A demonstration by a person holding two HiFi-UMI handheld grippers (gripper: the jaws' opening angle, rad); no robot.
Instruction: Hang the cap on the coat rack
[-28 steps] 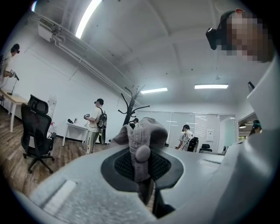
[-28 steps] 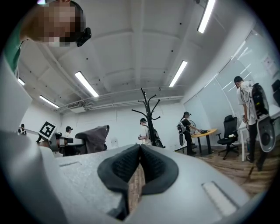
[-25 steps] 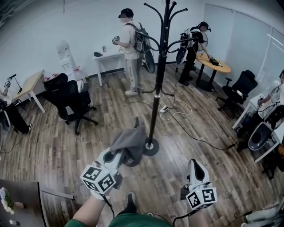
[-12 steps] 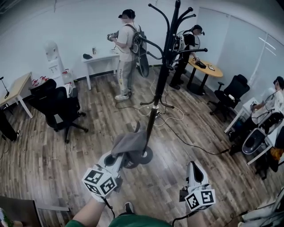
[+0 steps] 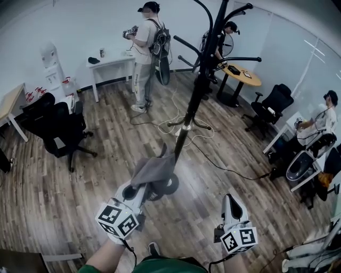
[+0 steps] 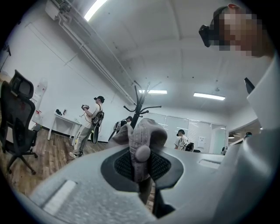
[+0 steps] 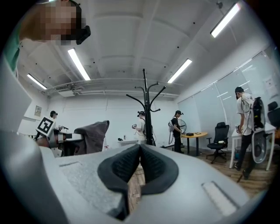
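A grey cap (image 5: 155, 169) hangs from my left gripper (image 5: 139, 191), which is shut on its fabric; in the left gripper view the cap (image 6: 143, 144) bulges up between the dark pads. The black coat rack (image 5: 198, 90) stands just beyond the cap, its round base (image 5: 169, 185) partly hidden behind the cloth and its hooks (image 5: 240, 10) high at the top. From the left gripper view the coat rack (image 6: 139, 107) rises right behind the cap. My right gripper (image 5: 233, 205) is shut and empty, low at the right. In the right gripper view the coat rack (image 7: 148, 111) is ahead and the cap (image 7: 92, 135) is at left.
Cables (image 5: 181, 123) trail across the wood floor around the rack. A black office chair (image 5: 56, 129) stands at left, a white table (image 5: 109, 63) at the back with a person (image 5: 144, 50) beside it. A round wooden table (image 5: 241, 77) and more chairs (image 5: 269, 106) are at right.
The view has swung closer to the rack, so its pole leans more to the right and its hooks reach the top edge. The cap stays in my left gripper, slightly nearer the pole.
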